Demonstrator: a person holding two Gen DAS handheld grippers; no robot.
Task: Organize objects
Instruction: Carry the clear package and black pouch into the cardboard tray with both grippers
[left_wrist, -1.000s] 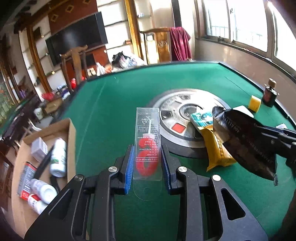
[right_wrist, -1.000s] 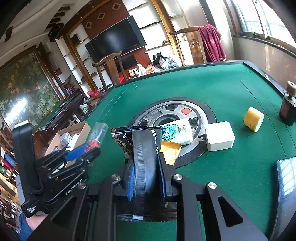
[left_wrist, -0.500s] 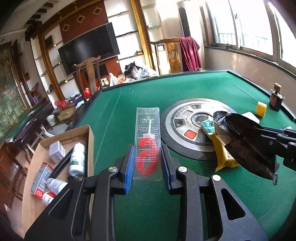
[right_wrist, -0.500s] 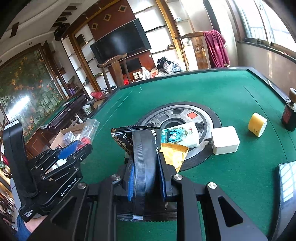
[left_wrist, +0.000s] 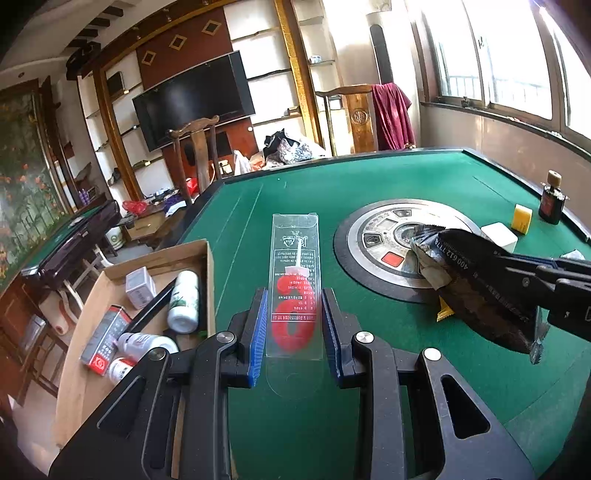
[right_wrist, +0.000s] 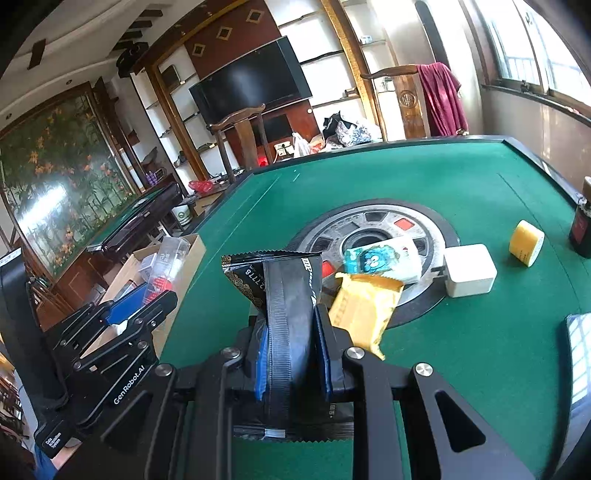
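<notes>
An open brown cardboard box (left_wrist: 110, 280) sits at the near left edge of the green felt tabletop (left_wrist: 303, 184). In it lie a white plastic bottle with green print (left_wrist: 183, 301), a small white carton (left_wrist: 139, 288), a red-and-grey carton (left_wrist: 105, 339), two more white bottles (left_wrist: 146, 343) near its front, and a thin black stick (left_wrist: 151, 306) lying across them.

The left gripper (left_wrist: 294, 328) is clenched on a clear flat plastic packet with a red piece inside (left_wrist: 294, 291). The packet is held above the tabletop just right of the box, its long axis pointing straight away along the fingers.

The right gripper (right_wrist: 291, 354) grasps a black foil snack pouch (right_wrist: 288, 295), held upright on edge above the tabletop, its long axis also running away from the camera. Just beyond it, a yellow wrapper (right_wrist: 364, 306) and a white-and-teal cartoon packet (right_wrist: 384, 258) rest on the round grey centre disc (right_wrist: 424, 229).
</notes>
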